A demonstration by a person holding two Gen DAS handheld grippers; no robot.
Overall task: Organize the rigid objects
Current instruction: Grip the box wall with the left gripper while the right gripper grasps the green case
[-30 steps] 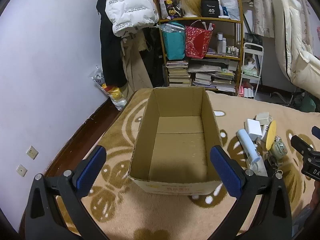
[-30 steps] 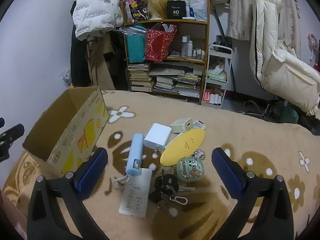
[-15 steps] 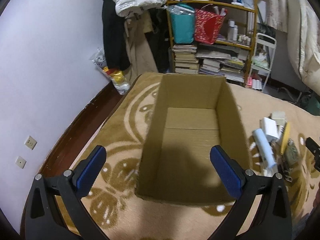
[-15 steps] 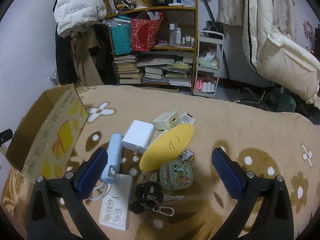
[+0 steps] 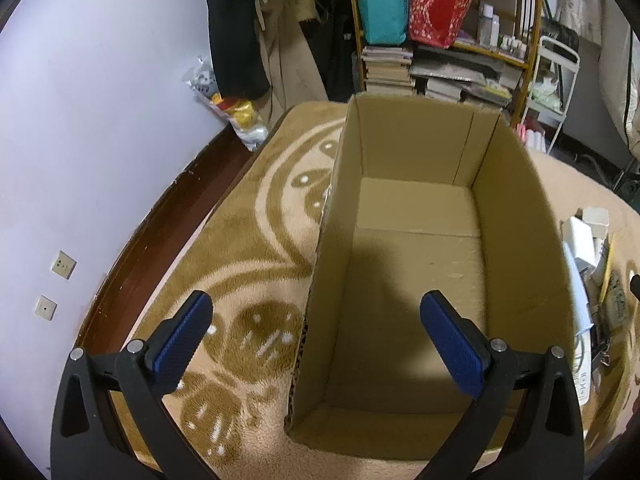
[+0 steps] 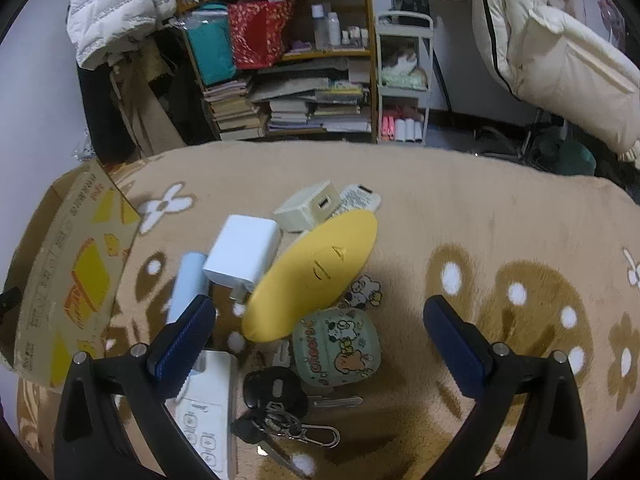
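Note:
An open cardboard box [image 5: 516, 248] with a bare bottom lies on the patterned blanket. My left gripper [image 5: 316, 334] hovers open over its left wall, one finger outside and one inside. In the right wrist view my right gripper [image 6: 318, 336] stands open above a cluster of items: a yellow oval case [image 6: 316, 268], a green cartoon case [image 6: 336, 346], a white charger block [image 6: 244, 254], a cream adapter [image 6: 310, 210], a pale blue cylinder [image 6: 186, 286], a white remote [image 6: 206, 412] and a bunch of keys [image 6: 280, 408]. The box [image 6: 68, 268] lies left of them.
A cluttered bookshelf [image 6: 296, 60] and a small white cart [image 6: 404, 80] stand beyond the blanket's far edge. Jackets hang at the left [image 6: 116, 12] and right [image 6: 552, 52]. A wall with sockets [image 5: 62, 266] and a dark baseboard run along the left side.
Both grippers have come lower and closer. The left one moved forward over the box's left wall; the right one dropped toward the cluster of items. Both stay open.

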